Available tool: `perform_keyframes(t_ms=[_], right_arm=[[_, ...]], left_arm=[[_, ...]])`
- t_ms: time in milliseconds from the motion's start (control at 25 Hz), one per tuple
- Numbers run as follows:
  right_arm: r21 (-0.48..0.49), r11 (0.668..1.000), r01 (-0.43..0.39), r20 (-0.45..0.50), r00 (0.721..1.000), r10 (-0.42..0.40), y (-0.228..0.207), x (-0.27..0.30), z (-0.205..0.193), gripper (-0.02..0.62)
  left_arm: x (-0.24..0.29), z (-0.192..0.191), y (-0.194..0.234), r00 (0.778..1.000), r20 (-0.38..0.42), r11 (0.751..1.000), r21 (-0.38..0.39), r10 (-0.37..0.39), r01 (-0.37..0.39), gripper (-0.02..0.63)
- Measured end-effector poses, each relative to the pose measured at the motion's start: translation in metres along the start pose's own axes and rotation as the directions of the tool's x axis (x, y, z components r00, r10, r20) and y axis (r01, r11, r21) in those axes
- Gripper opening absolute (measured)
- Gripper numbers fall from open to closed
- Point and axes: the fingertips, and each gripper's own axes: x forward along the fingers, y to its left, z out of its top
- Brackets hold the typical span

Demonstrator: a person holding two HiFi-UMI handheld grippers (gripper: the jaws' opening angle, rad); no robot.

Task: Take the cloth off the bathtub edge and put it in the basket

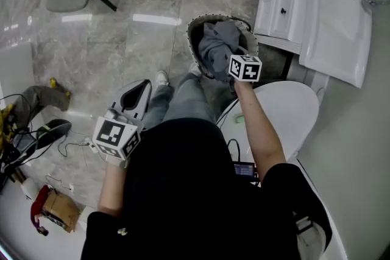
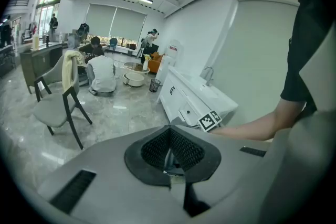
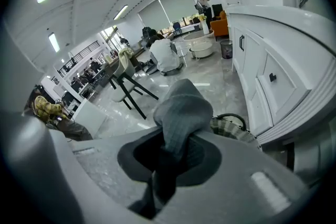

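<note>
Clearly the carrying step is nearly over and the drop is what remains. The right tongs (image 3: 177, 138) are clamping a bunched fold of the grey cloth (image 1: 214, 45), with the fabric bulging up between the jaws in the right gripper view and trailing down behind them. From the head view, the cloth is hanging over the mouth of the round woven basket (image 1: 210, 17) on the floor, and most of it is already sitting inside the rim; whether it is touching the bottom I cannot tell. It is well clear of the white bathtub edge (image 1: 298, 100), which is lying beside the person's right forearm.

The left tongs (image 2: 169, 131) are idling with their jaws together and nothing between them, held low at the person's left side, well apart from the basket and pointing across the marble floor (image 1: 122, 39).

As I judge it, the next move is asking for the right jaws to part so that the cloth is falling free into the basket, and then for a straight lift away. The risk is a fold snagging on a pad or draping over the rim, so a release well inside the opening is looking safer.
</note>
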Motion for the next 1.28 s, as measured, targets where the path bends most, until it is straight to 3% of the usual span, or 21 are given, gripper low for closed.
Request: perform_keyframes(t_ms=[680, 880, 1280], right_arm=[[-0.13, 0.99, 0.044, -0.225, 0.972, -0.073, -0.032, 0.111, -0.086, 0.052], [-0.159, 0.985, 0.064, -0.33, 0.937, -0.114, -0.038, 0.126, -0.113, 0.133], [-0.162, 0.984, 0.069, -0.287, 0.951, -0.113, -0.025, 0.119, -0.106, 0.152]], left_arm=[[0.01, -0.055, 0.02, 0.997, -0.075, 0.999, -0.034, 0.036, -0.038, 0.012], [0.004, -0.062, 0.026, 0.996, -0.081, 0.998, -0.044, 0.045, -0.049, 0.012], [-0.004, -0.067, 0.025, 0.997, -0.068, 0.997, -0.053, 0.045, -0.048, 0.012]])
